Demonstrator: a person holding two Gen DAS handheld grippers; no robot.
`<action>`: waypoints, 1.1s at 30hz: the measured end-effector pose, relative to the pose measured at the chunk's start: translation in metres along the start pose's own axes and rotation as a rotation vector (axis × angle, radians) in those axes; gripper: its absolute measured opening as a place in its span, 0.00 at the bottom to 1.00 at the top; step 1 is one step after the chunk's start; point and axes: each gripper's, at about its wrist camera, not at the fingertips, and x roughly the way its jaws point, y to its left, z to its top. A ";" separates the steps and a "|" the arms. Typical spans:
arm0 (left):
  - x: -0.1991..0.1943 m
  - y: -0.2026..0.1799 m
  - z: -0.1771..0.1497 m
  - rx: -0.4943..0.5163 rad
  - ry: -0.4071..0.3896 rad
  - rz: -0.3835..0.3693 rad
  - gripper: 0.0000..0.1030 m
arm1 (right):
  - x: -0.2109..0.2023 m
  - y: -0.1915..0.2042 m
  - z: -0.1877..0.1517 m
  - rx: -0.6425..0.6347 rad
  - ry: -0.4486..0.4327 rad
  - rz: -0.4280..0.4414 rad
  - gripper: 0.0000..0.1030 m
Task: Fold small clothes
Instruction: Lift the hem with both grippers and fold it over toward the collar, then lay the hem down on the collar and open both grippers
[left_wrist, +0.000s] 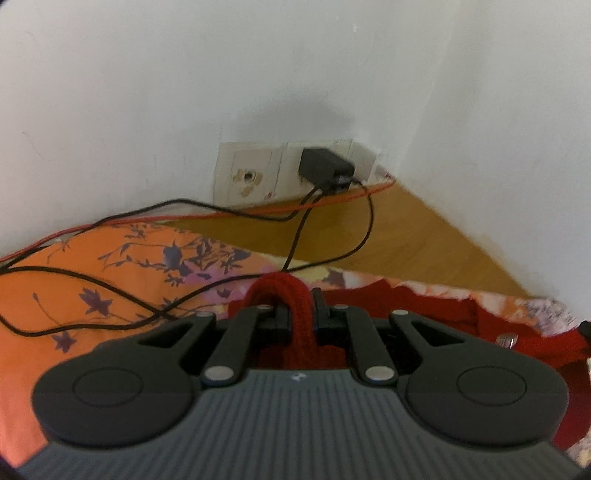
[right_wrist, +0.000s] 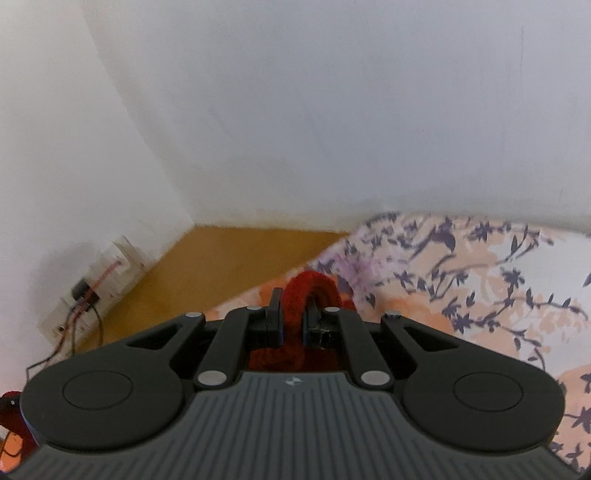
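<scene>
White walls (left_wrist: 147, 92) met at corner. Low on wall sat worn socket plate (left_wrist: 251, 173), black adapter (left_wrist: 325, 170) plugged in beside it. Black cables (left_wrist: 325, 221) ran from adapter across wooden floor (left_wrist: 424, 236) onto orange floral bedsheet (left_wrist: 92, 266). Thin red wire (left_wrist: 332, 199) ran along base of wall. In right wrist view, sheet (right_wrist: 480, 266) paler, peach and white with dark leafy sprigs; socket plate (right_wrist: 88, 291) small at left.
</scene>
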 end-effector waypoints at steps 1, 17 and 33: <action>0.004 0.001 -0.002 0.004 0.008 0.003 0.11 | 0.007 -0.003 -0.002 0.003 0.014 -0.007 0.09; 0.017 0.008 -0.001 -0.066 0.068 -0.072 0.35 | 0.035 -0.015 -0.009 0.058 0.088 0.033 0.31; -0.028 -0.009 0.004 -0.013 0.065 -0.059 0.44 | -0.042 0.009 -0.001 -0.023 0.031 0.087 0.72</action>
